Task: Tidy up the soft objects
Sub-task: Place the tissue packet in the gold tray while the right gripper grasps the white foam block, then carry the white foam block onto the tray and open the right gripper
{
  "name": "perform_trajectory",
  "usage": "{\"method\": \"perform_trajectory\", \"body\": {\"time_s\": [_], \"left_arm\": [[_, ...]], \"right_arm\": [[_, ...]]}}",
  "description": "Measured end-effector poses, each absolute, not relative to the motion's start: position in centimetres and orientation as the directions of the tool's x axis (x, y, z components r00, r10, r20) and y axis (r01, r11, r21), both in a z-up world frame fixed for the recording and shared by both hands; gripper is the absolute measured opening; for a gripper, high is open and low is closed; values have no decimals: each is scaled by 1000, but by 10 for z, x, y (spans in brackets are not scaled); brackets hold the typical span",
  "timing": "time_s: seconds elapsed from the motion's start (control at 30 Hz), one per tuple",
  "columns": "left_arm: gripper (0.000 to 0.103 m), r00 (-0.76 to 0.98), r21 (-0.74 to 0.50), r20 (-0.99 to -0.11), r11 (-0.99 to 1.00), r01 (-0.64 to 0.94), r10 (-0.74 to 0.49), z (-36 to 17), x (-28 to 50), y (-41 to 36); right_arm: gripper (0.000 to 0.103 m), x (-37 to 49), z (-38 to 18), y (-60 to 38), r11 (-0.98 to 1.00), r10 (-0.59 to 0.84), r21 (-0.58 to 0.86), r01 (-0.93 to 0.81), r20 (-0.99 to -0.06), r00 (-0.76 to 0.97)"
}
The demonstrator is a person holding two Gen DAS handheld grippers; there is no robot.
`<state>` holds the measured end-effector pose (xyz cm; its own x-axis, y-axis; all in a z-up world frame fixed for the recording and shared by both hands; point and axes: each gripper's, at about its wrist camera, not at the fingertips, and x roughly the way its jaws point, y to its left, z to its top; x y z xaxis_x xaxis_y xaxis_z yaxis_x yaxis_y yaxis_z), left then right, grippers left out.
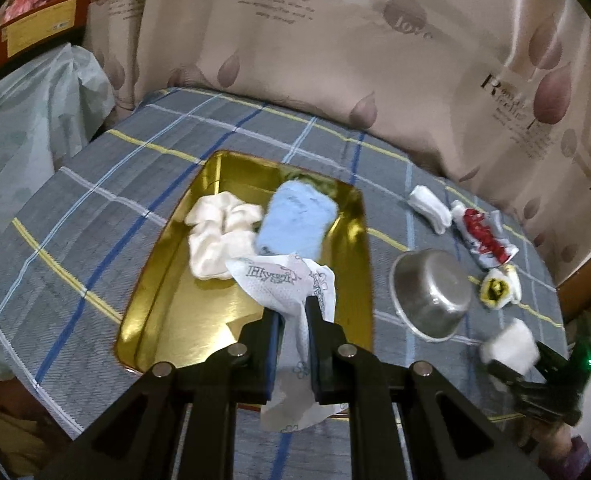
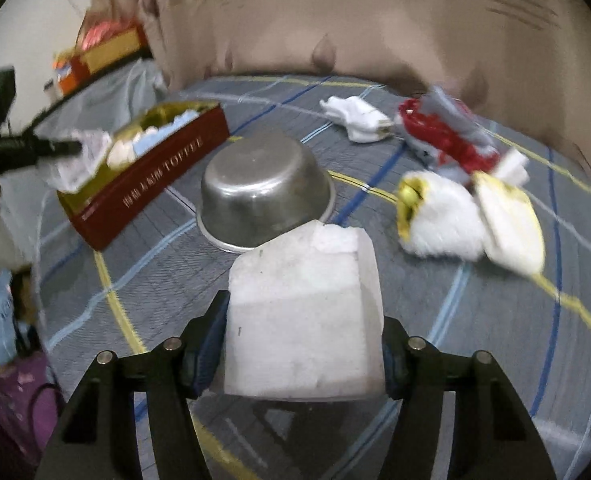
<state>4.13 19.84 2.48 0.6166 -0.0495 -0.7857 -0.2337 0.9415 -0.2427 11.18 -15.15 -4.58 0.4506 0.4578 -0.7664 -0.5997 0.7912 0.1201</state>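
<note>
The right gripper clamps one white sponge above the bedspread, the left gripper pinches one napkin over one gold tin holding one scrunchie and one blue cloth.

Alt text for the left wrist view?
The left gripper pinches a printed paper tissue over a gold tin holding a white scrunchie and blue cloth, on a plaid bedsheet.

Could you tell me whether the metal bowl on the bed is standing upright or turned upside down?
Upside down. The metal bowl rests rim-down on the plaid cover, its flat base facing up; the left wrist view shows the same.
</note>
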Motion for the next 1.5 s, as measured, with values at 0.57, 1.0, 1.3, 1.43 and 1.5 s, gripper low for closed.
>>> {"method": "perform_trajectory", "body": {"time_s": [0.57, 1.0, 1.3, 1.43, 1.5], "left_arm": [[12, 565, -161, -824, 938, -306, 43, -9, 49, 228], [32, 544, 29, -812, 945, -326, 213, -20, 54, 228], [50, 586, 61, -763, 933, -354, 272, 5, 42, 225], [50, 586, 64, -764, 935, -348, 271, 16, 36, 216], [50, 593, 56, -759, 934, -352, 268, 21, 30, 212]], "right_arm": [[59, 93, -56, -181, 846, 466, 208, -491, -736, 492], [59, 95, -59, -182, 847, 467, 215, -486, -738, 487], [59, 96, -59, -184, 850, 466, 216, -480, -733, 496], [59, 94, -54, -182, 849, 468, 208, -486, -725, 506], [59, 92, -46, -180, 844, 477, 211, -494, -715, 511]]}}
